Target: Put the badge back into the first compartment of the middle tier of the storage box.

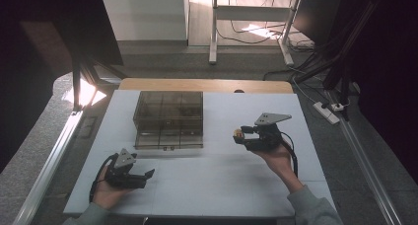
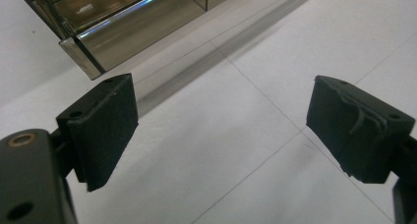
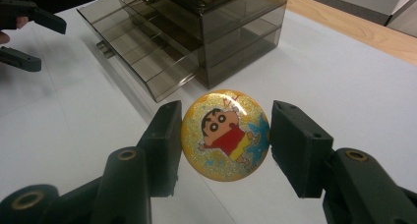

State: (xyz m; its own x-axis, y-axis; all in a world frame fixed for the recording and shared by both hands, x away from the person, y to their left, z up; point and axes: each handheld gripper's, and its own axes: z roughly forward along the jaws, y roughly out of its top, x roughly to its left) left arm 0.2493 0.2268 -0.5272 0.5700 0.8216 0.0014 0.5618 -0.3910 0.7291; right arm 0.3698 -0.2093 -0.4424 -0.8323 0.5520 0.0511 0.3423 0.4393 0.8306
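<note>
**Cartoon badge held above white desk as smoked drawer cabinet stands open**

Nearest the person, at about 7 o'clock on the white desk (image 1: 212,180), the left claw (image 1: 148,176) rests low in the left hand (image 1: 106,190), its two black padded jaws spread wide with nothing but bare desk between them, as the left gripper view (image 2: 223,130) confirms. Just beyond it, at roughly 11 o'clock from those jaws, lies the front corner of the pulled-out bottom drawer (image 2: 123,30).

Farther out, at about 3 o'clock on the desk, the right hand (image 1: 278,156) holds the right claw (image 1: 240,134) raised off the surface and pointed toward 9 o'clock. It is clenched on a round yellow glittery badge printed with a cartoon boy in a red shirt (image 3: 225,135); the two pads press on the badge's opposite edges, its face turned to the camera in the right gripper view. The badge (image 1: 238,133) hangs clear of the desk, near the cabinet's right side but apart from it.

Beyond both claws, toward 12 o'clock, stands the smoked transparent plastic drawer cabinet (image 1: 169,117), its lowest drawer (image 3: 142,52) drawn out toward the person.
</note>
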